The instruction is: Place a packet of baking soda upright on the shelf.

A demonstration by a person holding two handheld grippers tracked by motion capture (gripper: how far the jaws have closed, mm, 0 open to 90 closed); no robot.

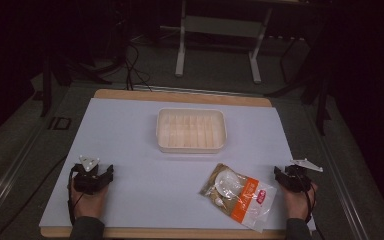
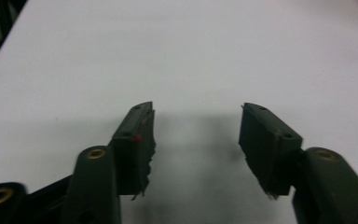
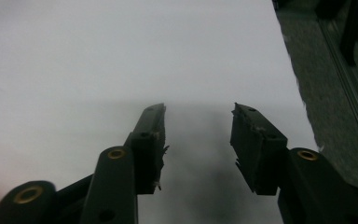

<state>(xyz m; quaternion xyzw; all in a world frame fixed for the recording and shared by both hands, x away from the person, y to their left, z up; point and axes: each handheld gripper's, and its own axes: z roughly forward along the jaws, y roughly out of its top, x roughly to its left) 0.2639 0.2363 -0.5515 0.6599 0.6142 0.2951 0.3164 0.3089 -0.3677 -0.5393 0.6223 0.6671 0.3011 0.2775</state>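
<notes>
The surface (image 1: 130, 145) was a white sheet laid over a wooden board, whose edge showed along the far and near sides. It carried two things, a tray and a bag.

The tray (image 1: 191, 130) was a shallow, cream-coloured plastic box with rounded corners. It sat in the far middle of the surface, well apart from both grippers. Its floor showed faint ribs or dividers; whether it held anything could not be told.

The bag (image 1: 238, 194) was a clear plastic packet with an orange panel and a red-and-white label. It lay flat and slanted near the front edge, right of centre, with pale contents visible inside. It lay near the right gripper but apart from it, to that gripper's left.

The left gripper (image 1: 93, 176) rested low at the front left of the surface, held from behind by the left hand (image 1: 87, 201). In the left gripper view its fingers (image 2: 137, 140) were spread wide over bare white sheet, with nothing between them.

The right gripper (image 1: 293, 177) rested at the front right edge, held by the right hand (image 1: 300, 200). In the right gripper view its fingers (image 3: 151, 140) were likewise spread apart and held nothing; the sheet's right edge and grey floor (image 3: 335, 93) lay just beyond them.
</notes>
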